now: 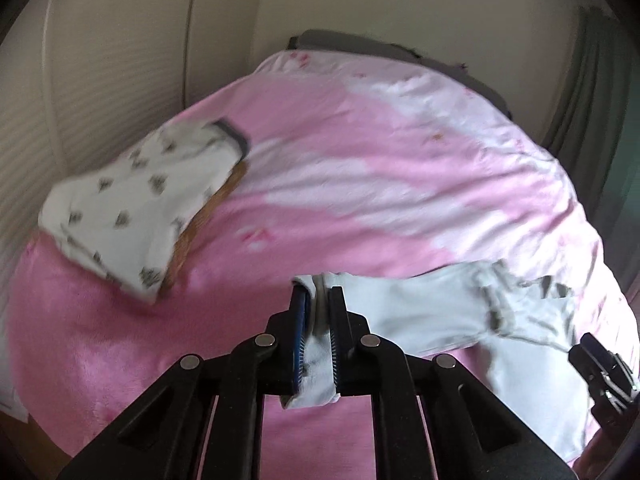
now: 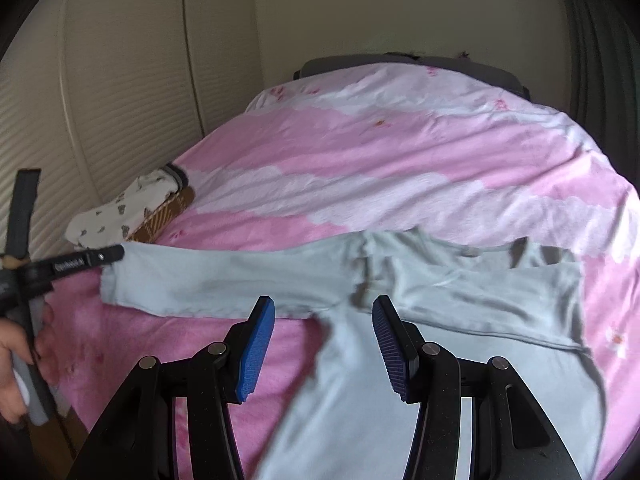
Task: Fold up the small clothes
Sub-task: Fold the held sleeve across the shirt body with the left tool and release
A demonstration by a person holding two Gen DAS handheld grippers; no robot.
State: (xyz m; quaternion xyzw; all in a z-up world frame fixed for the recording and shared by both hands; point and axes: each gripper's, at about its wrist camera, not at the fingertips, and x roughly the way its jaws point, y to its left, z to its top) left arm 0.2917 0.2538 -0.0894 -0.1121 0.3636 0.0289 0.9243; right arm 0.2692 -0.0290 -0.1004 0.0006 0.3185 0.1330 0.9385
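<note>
A pale blue long-sleeved garment (image 2: 460,292) lies spread on the pink and white bedcover (image 2: 380,160). My left gripper (image 1: 318,296) is shut on the cuff of its left sleeve (image 1: 400,304); it also shows at the left of the right wrist view (image 2: 114,254), at the sleeve end. My right gripper (image 2: 324,312) is open, jaws wide apart, hovering just above the garment's body below the sleeve. Its tip shows in the left wrist view (image 1: 600,364) at the right edge.
A folded white printed garment (image 1: 132,208) lies on a brown patterned piece (image 1: 180,248) at the bed's left side, also in the right wrist view (image 2: 120,212). A cream ribbed wall (image 2: 80,100) runs along the left. A dark headboard (image 2: 440,62) stands at the far end.
</note>
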